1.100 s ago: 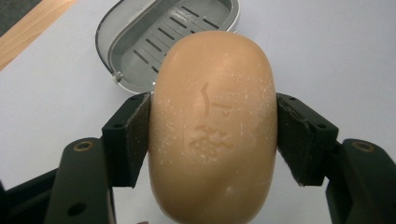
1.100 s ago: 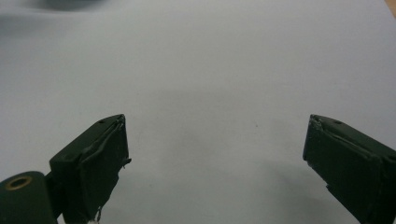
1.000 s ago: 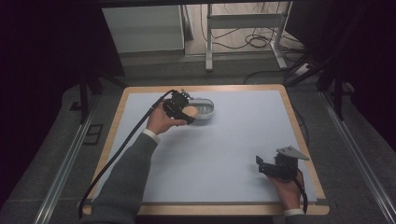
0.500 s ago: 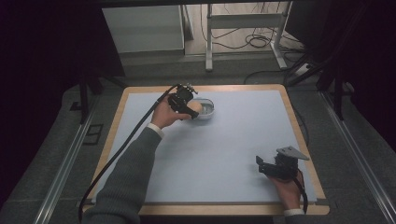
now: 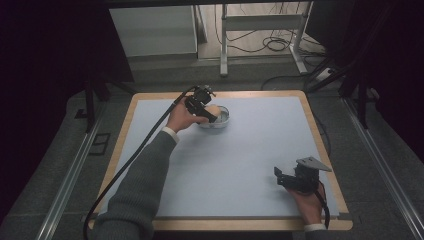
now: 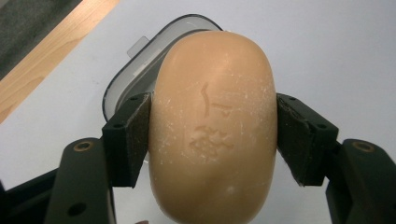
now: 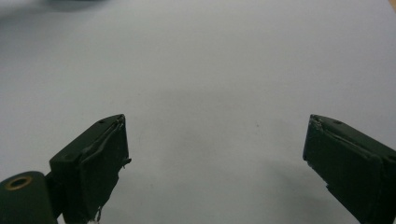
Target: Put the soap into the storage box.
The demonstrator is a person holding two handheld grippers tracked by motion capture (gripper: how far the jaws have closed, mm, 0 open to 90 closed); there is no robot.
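The left gripper [image 6: 212,140] is clamped across the short sides of an oval bar of soap [image 6: 212,126], its long axis running away between the jaws. The soap hangs directly over a clear dish [image 5: 219,119] near the bench's [image 5: 250,165] far edge. The right gripper [image 5: 292,178] rests wide open and empty at the near right corner, well apart.

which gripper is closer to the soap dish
Left. The left gripper holds the soap bar right over the soap dish. The right gripper sits open at the table's near right corner, far from it.
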